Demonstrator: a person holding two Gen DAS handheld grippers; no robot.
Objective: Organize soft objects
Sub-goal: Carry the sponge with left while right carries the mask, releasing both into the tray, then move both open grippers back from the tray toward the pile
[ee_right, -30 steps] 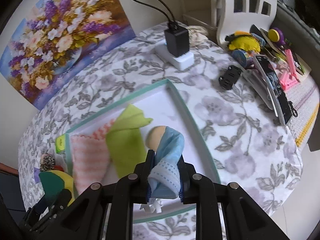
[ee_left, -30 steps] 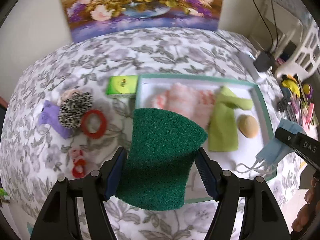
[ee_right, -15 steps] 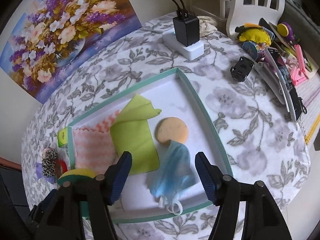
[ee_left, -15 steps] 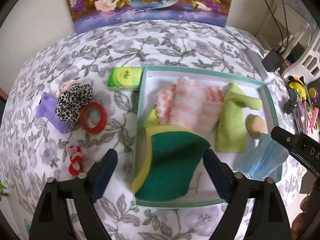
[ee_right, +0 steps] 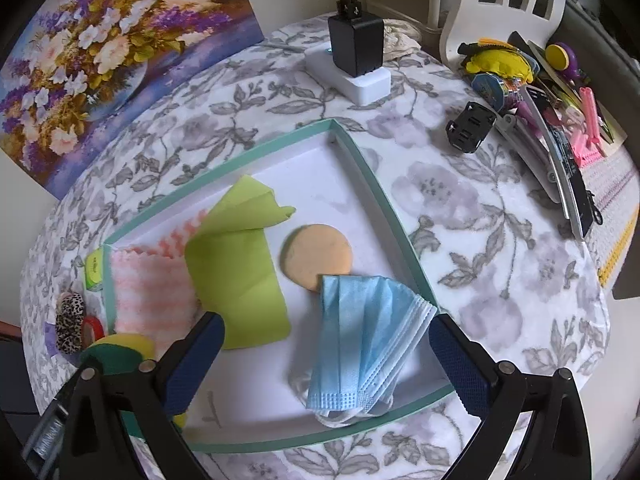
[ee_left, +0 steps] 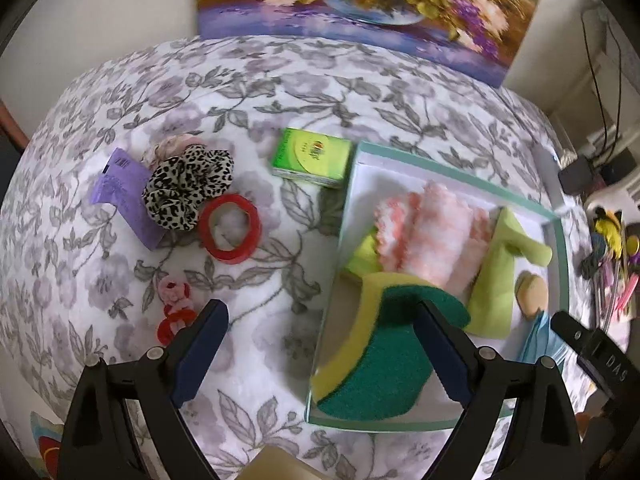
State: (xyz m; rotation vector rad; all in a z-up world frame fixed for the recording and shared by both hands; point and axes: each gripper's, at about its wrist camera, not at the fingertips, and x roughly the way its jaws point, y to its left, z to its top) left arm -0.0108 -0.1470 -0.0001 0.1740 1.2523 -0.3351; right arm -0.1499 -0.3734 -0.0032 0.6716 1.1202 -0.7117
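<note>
Both grippers hang jaws-wide over the teal-rimmed tray (ee_right: 362,160), the right gripper (ee_right: 326,348) having just opened off the blue face mask (ee_right: 368,336) (now lying beside the round tan sponge (ee_right: 316,256)), the left gripper (ee_left: 320,344) empty above the green-and-yellow scouring sponge (ee_left: 376,364) in the tray's corner.

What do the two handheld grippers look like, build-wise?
Both match: left gripper and right gripper have black plastic arms with silver screw heads and dark blue ribbed finger pads. White lettering marks the right gripper's side. No cables or sleeves visible.
</note>
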